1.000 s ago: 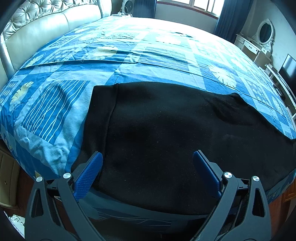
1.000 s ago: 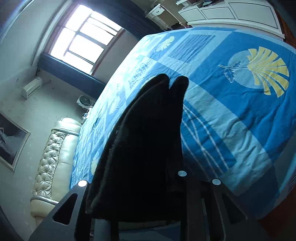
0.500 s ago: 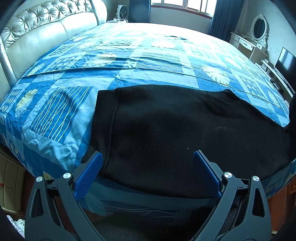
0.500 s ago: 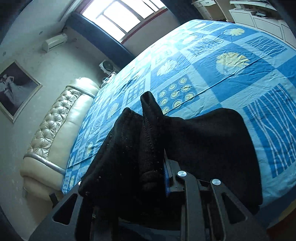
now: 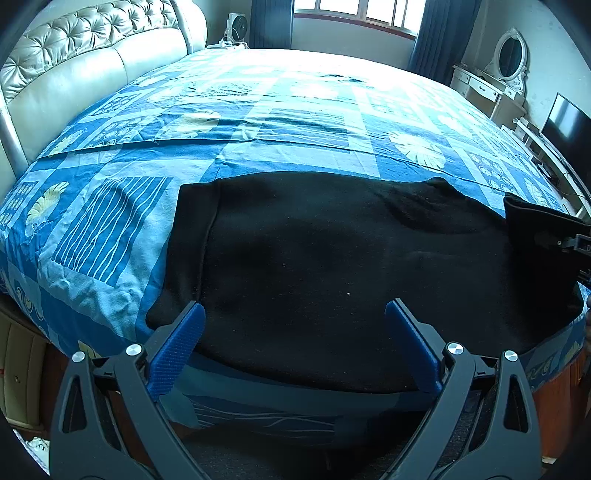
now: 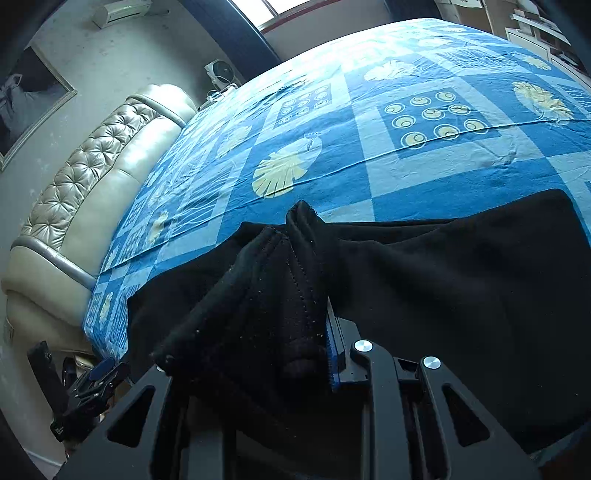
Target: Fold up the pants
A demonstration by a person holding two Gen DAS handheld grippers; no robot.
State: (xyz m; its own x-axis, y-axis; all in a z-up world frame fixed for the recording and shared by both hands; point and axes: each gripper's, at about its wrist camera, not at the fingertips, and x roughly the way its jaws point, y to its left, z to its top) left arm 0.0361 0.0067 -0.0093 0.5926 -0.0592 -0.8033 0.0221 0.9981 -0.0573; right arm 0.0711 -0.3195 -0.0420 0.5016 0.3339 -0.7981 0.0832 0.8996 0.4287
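Black pants lie flat along the near edge of a bed with a blue patterned cover. My left gripper is open and empty, hovering at the bed's near edge over the waist end of the pants. My right gripper is shut on the bunched leg end of the pants and holds it lifted above the flat part. This lifted end shows at the right edge of the left wrist view.
A tufted cream headboard runs along the left. A white dresser with an oval mirror and a dark TV screen stand at the right. A window with dark curtains is at the back.
My right gripper has carried the held pants end leftward over the bed, and it now appears in the left wrist view. My left gripper has drawn back slightly and stays open.
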